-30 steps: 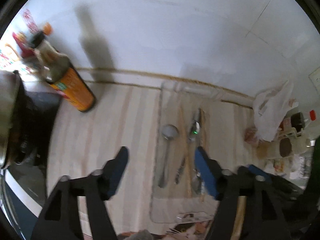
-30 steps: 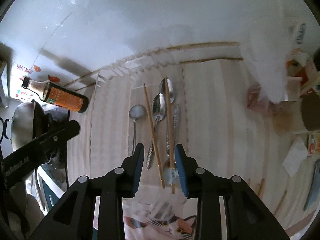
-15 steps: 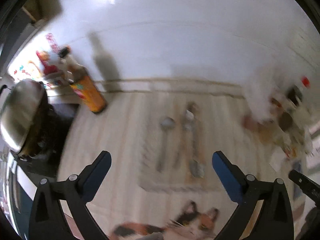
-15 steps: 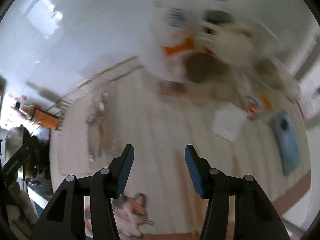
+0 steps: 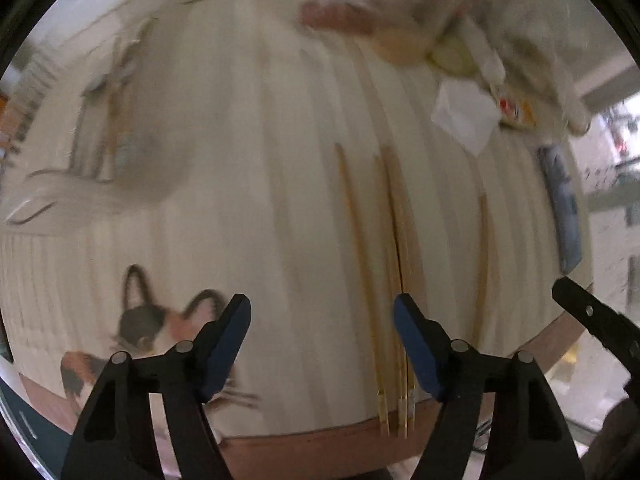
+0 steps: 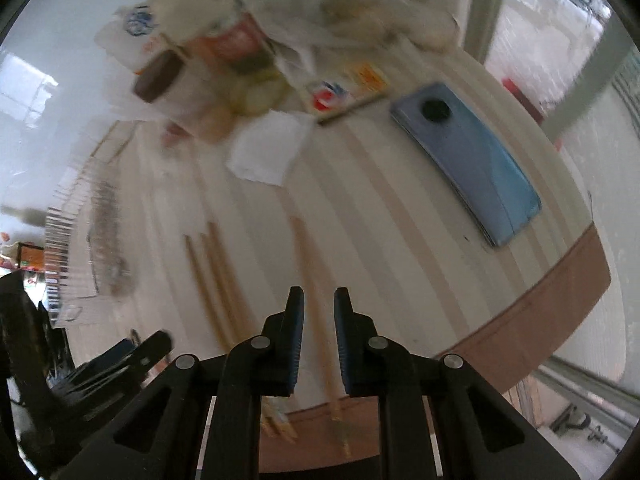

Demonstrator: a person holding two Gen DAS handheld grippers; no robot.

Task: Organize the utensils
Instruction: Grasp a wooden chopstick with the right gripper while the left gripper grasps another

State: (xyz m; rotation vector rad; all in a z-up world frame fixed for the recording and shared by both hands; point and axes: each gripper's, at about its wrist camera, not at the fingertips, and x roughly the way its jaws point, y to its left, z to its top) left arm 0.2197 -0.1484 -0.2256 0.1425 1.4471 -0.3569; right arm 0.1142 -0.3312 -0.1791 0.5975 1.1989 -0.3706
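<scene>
Both wrist cameras look steeply down, close over the striped tabletop; the left view sits over three chopsticks, which reappear just left of the right view's tongs

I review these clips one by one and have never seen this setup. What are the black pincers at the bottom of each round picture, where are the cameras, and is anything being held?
There is no robot: a person carries a handheld two-finger gripper in each hand, each with a fisheye camera looking forward along its fingers, hence the round pictures. One picture looks out from the left gripper, the other from the right gripper.

Below lies a striped table mat. On it are loose chopsticks, one single chopstick apart from them, a white napkin, a blue phone and blurred food packets.

Both sets of jaws are closing. The single chopstick runs between the right jaws, not yet pinched. The left jaws stand wide over the loose chopsticks. Nothing is held.
</scene>
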